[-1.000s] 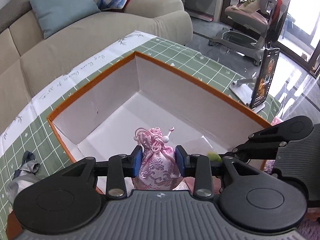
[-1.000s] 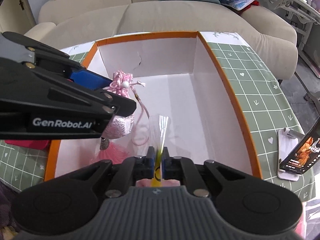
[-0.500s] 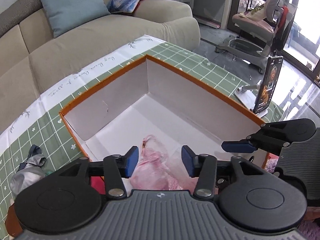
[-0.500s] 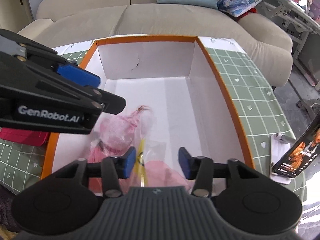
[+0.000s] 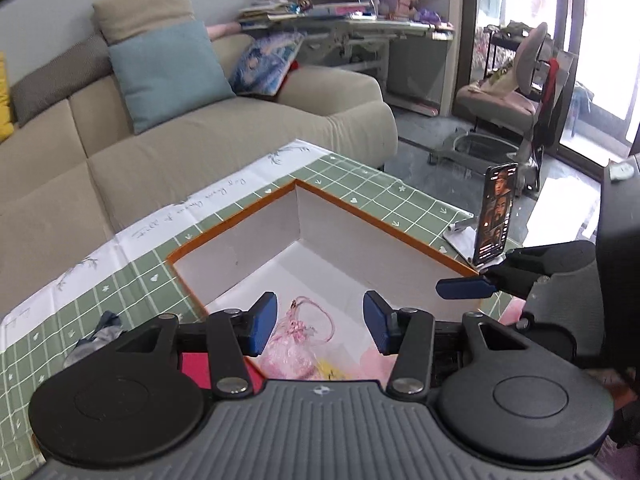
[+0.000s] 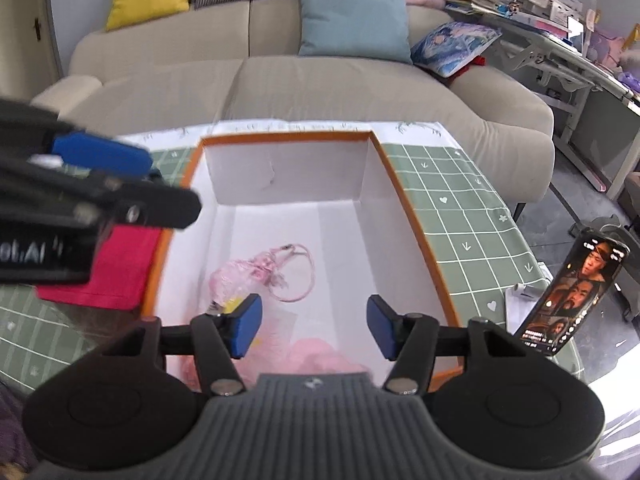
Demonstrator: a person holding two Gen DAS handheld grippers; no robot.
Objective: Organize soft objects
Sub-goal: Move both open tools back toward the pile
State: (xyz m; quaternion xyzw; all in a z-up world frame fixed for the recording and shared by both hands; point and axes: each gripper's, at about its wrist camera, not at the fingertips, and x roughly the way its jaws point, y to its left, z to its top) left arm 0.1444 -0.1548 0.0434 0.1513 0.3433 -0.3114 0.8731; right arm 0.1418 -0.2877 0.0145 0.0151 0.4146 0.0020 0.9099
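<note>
Our left tool [image 5: 316,322] is wide and empty, our right tool [image 6: 314,326] is opening, empty too, because the pink bag [image 6: 244,278] lies in the box [image 6: 416,220].

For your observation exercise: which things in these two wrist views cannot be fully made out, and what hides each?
- Pink cloth in the box: right wrist view, near part behind the tool body.
- Red item beside the box: covered by the blurred left tool.
- Grey cloth: left wrist view, partly behind the tool.
</note>
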